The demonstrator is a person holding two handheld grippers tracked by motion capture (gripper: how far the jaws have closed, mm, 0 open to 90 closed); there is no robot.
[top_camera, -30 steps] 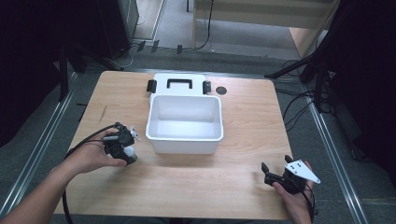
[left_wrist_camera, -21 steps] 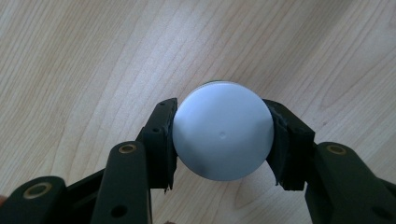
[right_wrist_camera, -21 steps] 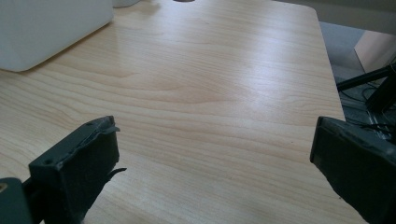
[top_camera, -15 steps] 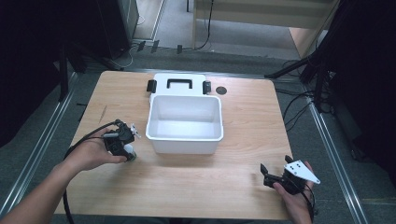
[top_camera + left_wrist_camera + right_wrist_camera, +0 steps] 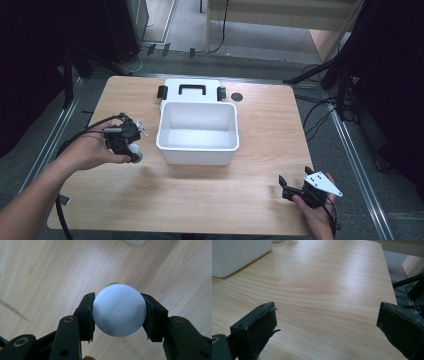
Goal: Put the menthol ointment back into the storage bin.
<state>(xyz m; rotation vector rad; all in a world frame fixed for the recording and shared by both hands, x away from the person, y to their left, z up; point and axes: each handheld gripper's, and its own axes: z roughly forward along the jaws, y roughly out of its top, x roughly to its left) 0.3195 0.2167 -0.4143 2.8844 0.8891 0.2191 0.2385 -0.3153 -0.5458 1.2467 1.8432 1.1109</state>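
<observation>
Round white plastic-capped container point(image 5: 119, 313) with a sliver of green body showing behind the cap: held in the left hand-held gripper point(image 5: 119, 315), whose two black jaws press against opposite sides of the cap, closed on it. Seen along the jaws, the cap faces the camera and the pale wooden bench point(image 5: 50, 272) lies beyond with no contact visible between container and wood (judged to be carried clear of the surface, though the underside is hidden). In the high view the same left hand-held gripper point(image 5: 131, 150) sits over the left part of the bench, just beside the left wall of the open white rectangular plastic bin point(image 5: 197, 150); the container point(image 5: 135, 151) shows as a small pale round thing at its tip. Gripping across the cap's widest line keeps a smooth round item from slipping sideways, which is likely why it is held so. White flat lid with a black handle and black side clips point(image 5: 191, 90): lying behind the bin, touching or nearly touching its far rim, set aside so the bin stays open for loading. Small dark round disc point(image 5: 237, 96): on the bench just right of the lid, purpose unclear. Right hand-held gripper point(image 5: 327, 322): jaws spread wide with nothing between them, resting low near the bench's front right corner point(image 5: 295, 192), well apart from the bin. Judged next step: carrying the container over the bin's rim.
</observation>
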